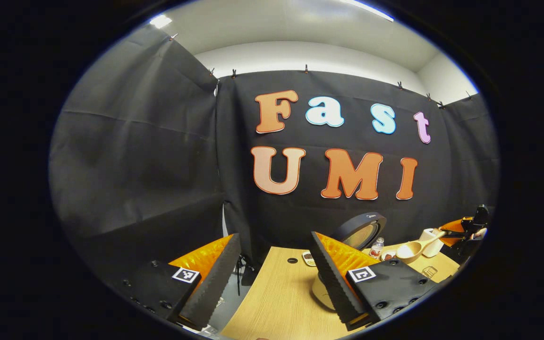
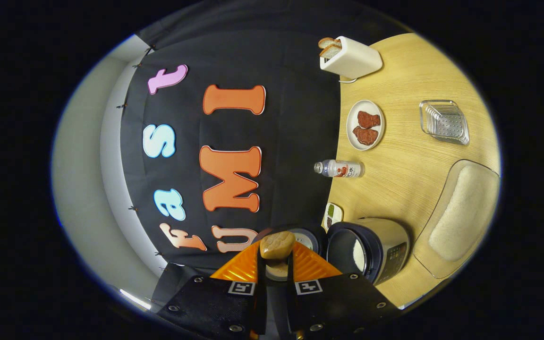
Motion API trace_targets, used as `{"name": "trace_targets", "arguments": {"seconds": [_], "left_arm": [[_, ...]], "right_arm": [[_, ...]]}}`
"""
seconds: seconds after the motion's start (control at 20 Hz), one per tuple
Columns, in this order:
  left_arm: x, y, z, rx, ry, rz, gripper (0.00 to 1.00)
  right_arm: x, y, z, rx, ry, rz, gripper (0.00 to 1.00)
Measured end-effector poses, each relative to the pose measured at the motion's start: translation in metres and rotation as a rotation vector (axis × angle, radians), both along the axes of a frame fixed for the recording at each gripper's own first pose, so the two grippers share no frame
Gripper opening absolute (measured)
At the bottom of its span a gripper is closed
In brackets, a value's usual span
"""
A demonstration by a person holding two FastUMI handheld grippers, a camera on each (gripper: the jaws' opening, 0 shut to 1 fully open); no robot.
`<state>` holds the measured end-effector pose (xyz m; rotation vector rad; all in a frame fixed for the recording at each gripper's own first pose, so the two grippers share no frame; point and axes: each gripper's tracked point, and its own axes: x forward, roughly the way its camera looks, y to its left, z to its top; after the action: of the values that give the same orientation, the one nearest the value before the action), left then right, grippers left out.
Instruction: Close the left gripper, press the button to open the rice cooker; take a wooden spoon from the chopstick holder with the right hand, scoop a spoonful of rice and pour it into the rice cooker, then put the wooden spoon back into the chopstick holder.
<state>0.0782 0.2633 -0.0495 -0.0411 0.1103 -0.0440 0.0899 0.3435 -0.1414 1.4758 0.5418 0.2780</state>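
Wooden spoon [image 2: 276, 245] clamped in right claw [image 2: 276, 274] beside open rice cooker [image 2: 371, 248] — left claw [image 1: 276, 278] wide, empty.

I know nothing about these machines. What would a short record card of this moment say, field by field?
Rice cooker: lid open, rice visible inside
Wooden spoon: held by the right gripper, bowl looks empty
Left gripper: open, holding nothing, above the table
Rice tray: clear, holds rice, beside the cooker
Plate: two reddish pieces on it
Bottle: stands near the booth wall
Toaster: bread in its slots
Clear dish: empty
Stage: rice seems poured; spoon not yet back in the chopstick holder
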Motion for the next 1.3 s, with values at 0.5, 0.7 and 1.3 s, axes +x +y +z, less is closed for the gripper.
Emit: {"name": "trace_targets", "arguments": {"seconds": [0.5, 0.7, 1.3], "left_arm": [[0.016, 0.025, -0.009, 0.012, 0.016, 0.023, 0.96], [0.022, 0.024, -0.014, 0.017, 0.029, 0.02, 0.98], [0.036, 0.024, -0.025, 0.023, 0.058, 0.03, 0.96]], "right_arm": [[0.045, 0.049, 0.009, -0.17, -0.075, 0.029, 0.17], [0.054, 0.055, 0.0, -0.21, -0.079, 0.032, 0.17], [0.069, 0.061, -0.002, -0.361, -0.143, 0.041, 0.17]]}}
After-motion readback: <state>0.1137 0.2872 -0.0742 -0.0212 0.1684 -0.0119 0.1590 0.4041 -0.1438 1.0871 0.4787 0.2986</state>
